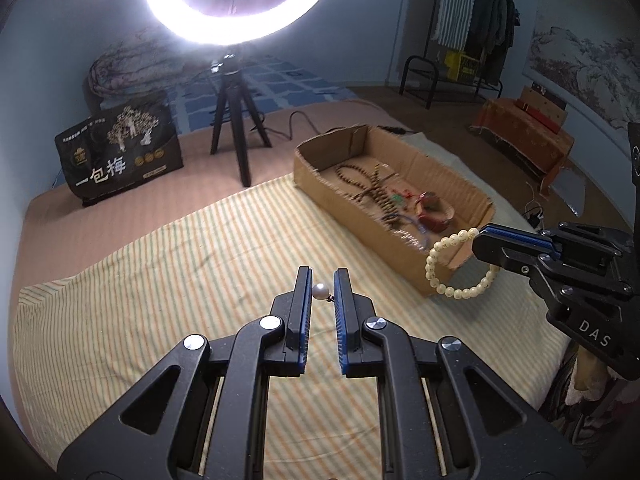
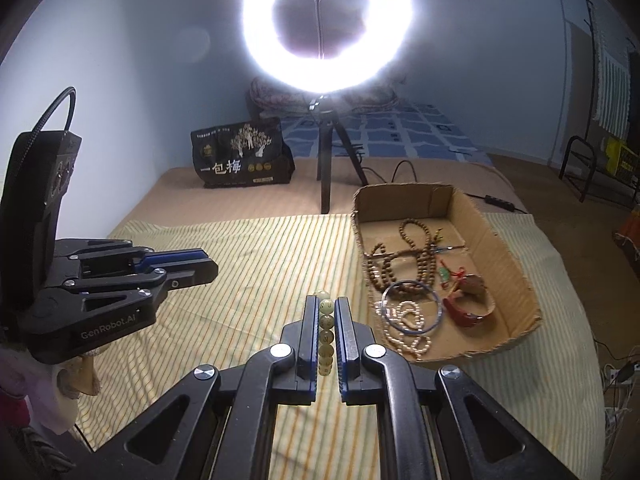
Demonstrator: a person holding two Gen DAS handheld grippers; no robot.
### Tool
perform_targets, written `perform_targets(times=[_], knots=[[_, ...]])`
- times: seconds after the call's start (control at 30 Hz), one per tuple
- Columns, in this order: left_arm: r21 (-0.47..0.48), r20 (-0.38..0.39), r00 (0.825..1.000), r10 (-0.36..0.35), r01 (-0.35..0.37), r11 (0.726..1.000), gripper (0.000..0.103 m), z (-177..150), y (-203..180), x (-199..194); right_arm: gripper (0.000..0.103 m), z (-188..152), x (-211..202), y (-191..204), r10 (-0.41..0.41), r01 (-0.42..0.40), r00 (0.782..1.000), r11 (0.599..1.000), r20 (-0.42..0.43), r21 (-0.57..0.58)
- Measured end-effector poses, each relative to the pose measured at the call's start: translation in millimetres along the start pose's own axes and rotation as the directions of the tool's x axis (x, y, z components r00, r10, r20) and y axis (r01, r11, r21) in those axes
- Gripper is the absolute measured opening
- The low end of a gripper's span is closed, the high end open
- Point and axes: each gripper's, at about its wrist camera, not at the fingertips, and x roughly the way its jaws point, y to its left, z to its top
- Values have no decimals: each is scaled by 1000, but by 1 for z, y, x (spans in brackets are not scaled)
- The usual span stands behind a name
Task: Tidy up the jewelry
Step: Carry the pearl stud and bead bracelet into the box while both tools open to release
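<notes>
My left gripper (image 1: 323, 280) is shut on a small white pearl piece (image 1: 321, 291), pinched near the fingertips above the striped cloth (image 1: 200, 260). To its right, my right gripper (image 1: 480, 240) is shut on a cream bead bracelet (image 1: 430, 268), whose loop hangs in front of the near corner of the cardboard box (image 1: 352, 216). In the right wrist view the bracelet (image 2: 326, 322) lies in a row between the pads of the right gripper (image 2: 326, 304). The left gripper (image 2: 212, 268) sits to the left, its pearl hidden. The box (image 2: 508, 264) holds brown bead strands (image 2: 420, 252), a blue bangle (image 2: 412, 308) and a red strap (image 2: 464, 314).
A ring light on a black tripod (image 2: 326, 168) stands behind the cloth, with a black printed bag (image 2: 240, 152) to its left. A cable (image 2: 404, 170) runs behind the box. A clothes rack (image 1: 480, 32) and an orange-covered chest (image 1: 524, 136) stand at the far right.
</notes>
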Motion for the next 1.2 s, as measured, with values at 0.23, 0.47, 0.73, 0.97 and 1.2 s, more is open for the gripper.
perform_targets(times=[0.23,0.47,0.73,0.97,1.2], knots=[[7,25,999,-31,31,1000,9,9,-28,1,5,1,-26,-21,-13,13,1000,1000,28,-2],[18,37,997,-61,61,998,9,17,-52,8,5,4,-39,-46,-37,36,999,999,37,5],[13,42,996,-76,76,997,9,27,-63,19,5,18,-42,-81,-50,49,998,998,30,40],[-3,37,997,-72,72,997,9,46,-63,39,5,43,-26,-103,-58,57,998,997,20,45],[-12,30,998,-49,49,999,9,72,-57,72,5,63,0,-120,-56,56,998,998,-1,38]])
